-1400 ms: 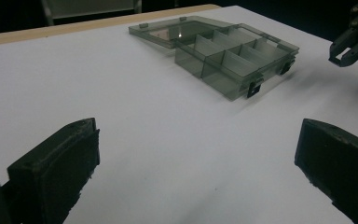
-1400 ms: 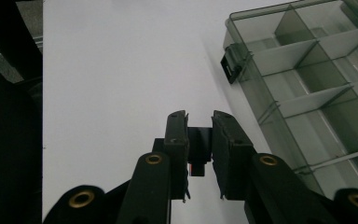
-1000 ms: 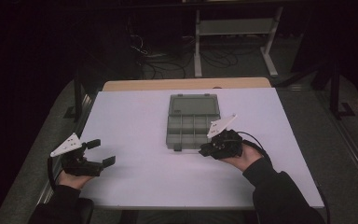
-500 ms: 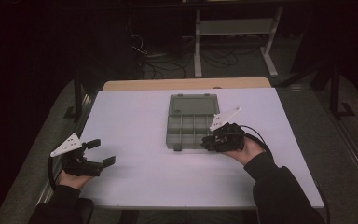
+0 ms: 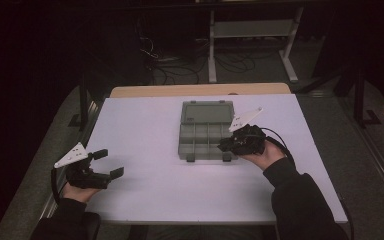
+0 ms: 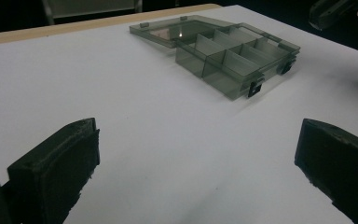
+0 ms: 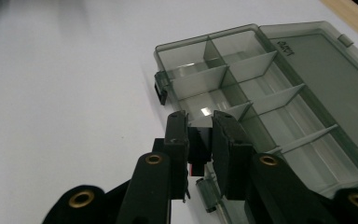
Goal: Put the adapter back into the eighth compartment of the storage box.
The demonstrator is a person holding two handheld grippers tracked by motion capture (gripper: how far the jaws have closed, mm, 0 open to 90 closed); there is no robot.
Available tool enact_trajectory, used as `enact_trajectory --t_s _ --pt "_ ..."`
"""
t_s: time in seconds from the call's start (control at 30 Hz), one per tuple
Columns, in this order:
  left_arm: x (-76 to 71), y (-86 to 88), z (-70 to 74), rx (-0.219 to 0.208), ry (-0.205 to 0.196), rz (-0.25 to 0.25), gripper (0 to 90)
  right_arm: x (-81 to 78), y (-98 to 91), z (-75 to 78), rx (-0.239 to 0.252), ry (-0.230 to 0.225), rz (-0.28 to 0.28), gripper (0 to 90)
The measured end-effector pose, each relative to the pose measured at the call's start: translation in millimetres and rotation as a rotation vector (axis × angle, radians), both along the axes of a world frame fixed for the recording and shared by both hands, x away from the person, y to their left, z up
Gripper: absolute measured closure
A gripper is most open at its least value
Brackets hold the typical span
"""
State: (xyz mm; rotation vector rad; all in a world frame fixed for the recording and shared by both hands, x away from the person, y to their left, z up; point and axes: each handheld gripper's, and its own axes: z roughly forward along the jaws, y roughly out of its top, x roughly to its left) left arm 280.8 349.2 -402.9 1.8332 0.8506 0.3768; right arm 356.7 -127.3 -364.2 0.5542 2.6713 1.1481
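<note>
We see the right tongs [image 7: 200,140] clamped on the box's [image 5: 207,131] near latch [image 7: 199,156]; left tongs [image 5: 101,163] apart, box lying toward their one o'clock.

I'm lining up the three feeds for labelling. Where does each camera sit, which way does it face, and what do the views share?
High view: above the person's side, facing forward and down on the white table; forearms, left gripper and right gripper show.
Left gripper view: rides the left gripper, jaws wide apart, facing the organizer box.
Right gripper view: rides the right gripper, jaws close together around the box's near latch.
Shared: all show the open box.
</note>
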Motion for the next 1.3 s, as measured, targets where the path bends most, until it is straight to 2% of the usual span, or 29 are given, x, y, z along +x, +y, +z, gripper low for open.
enact_trajectory --t_s 0.27,0.6,0.63,0.93,1.3 --pt "0.1 0.0 0.1 0.0 -0.001 0.0 0.0 7.0 -6.5 1.5 0.018 -0.009 -0.03 74.9" --pt "0.2 0.0 -0.1 0.0 0.0 -0.001 0.0 20.0 -15.0 -5.6 0.022 -0.004 -0.077 74.9" --pt "0.3 0.0 -0.1 0.0 -0.001 -0.003 0.0 23.0 -15.7 -7.9 0.026 0.01 -0.087 74.9" --pt "0.3 0.0 -0.1 0.0 -0.001 -0.003 0.0 28.9 -15.3 -13.7 0.011 0.019 -0.097 74.9" --pt "0.3 0.0 -0.1 0.0 -0.001 -0.003 0.0 38.6 -17.2 -23.9 -0.008 0.055 -0.122 74.9"
